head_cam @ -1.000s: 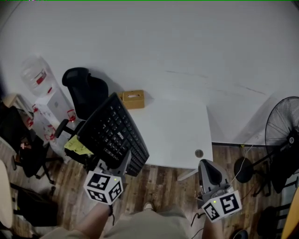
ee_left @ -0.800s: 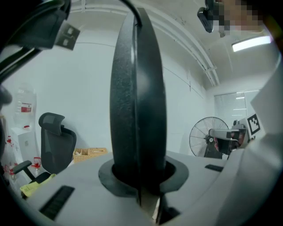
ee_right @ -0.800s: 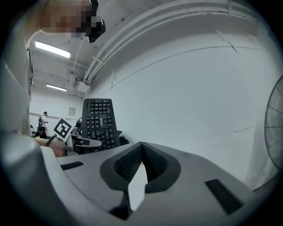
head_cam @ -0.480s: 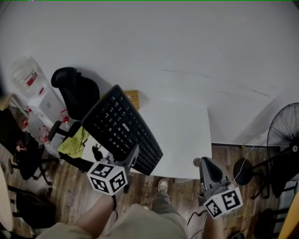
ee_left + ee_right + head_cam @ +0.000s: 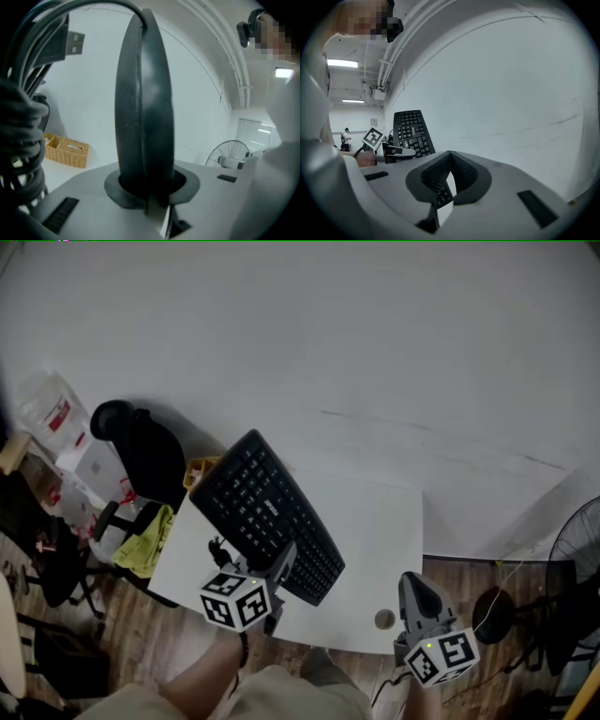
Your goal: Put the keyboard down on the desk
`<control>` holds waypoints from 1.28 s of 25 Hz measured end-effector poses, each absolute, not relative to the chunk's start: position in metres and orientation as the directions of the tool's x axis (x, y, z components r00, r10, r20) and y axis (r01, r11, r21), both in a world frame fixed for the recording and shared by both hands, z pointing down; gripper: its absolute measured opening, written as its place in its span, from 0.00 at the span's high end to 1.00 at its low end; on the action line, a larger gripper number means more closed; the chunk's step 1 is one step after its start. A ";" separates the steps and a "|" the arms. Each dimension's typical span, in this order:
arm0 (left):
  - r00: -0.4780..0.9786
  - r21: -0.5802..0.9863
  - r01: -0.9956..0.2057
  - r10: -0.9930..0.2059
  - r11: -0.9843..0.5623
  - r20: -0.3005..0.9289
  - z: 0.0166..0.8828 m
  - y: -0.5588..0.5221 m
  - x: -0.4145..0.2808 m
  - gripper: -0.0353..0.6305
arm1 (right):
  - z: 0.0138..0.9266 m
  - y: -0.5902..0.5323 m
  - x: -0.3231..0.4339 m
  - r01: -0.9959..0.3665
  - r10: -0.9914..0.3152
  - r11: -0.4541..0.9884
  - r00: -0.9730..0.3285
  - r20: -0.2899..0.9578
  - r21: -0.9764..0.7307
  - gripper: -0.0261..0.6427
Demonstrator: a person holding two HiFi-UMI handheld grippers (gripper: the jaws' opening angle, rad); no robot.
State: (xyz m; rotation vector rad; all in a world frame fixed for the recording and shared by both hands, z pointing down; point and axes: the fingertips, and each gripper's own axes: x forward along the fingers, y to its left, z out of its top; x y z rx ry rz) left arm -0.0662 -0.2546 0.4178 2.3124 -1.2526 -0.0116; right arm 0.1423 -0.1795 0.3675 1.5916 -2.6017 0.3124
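Note:
A black keyboard [image 5: 267,517] hangs tilted above the left part of the white desk [image 5: 375,512], its near end clamped in my left gripper [image 5: 284,561]. In the left gripper view the keyboard [image 5: 143,108] stands edge-on between the jaws of the left gripper [image 5: 146,185], which is shut on it, and its coiled cable [image 5: 21,122] with the USB plug [image 5: 75,42] dangles at the left. My right gripper [image 5: 417,589] hovers by the desk's near right edge, its jaws shut with nothing between them. The right gripper view shows the keyboard [image 5: 411,133] off to the left.
A wicker box [image 5: 199,470] sits at the desk's far left corner. A black office chair [image 5: 145,451], a yellow cloth [image 5: 145,540] and a water bottle [image 5: 47,409] stand left of the desk. A small round disc [image 5: 383,619] lies near the front edge. A fan [image 5: 577,545] stands at the right.
Both grippers have moved forward to the desk and a little lower. The keyboard has gone from beside the desk's left edge to over its top.

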 end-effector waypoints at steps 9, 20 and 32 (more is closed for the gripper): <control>0.578 0.605 -0.721 -0.775 -0.337 0.257 0.462 -0.335 -0.013 0.82 | 0.388 -0.265 0.189 -0.887 -0.864 0.432 -0.459 0.208 -0.162 0.92; 0.565 0.767 -0.625 -0.761 -0.142 0.320 0.539 -0.402 0.022 0.82 | 0.434 -0.319 0.200 -0.880 -0.843 0.413 -0.466 0.267 -0.233 0.92; 0.600 0.887 -0.462 -0.728 0.022 0.331 0.629 -0.454 0.042 0.82 | 0.484 -0.359 0.204 -0.891 -0.830 0.339 -0.435 0.350 -0.303 0.92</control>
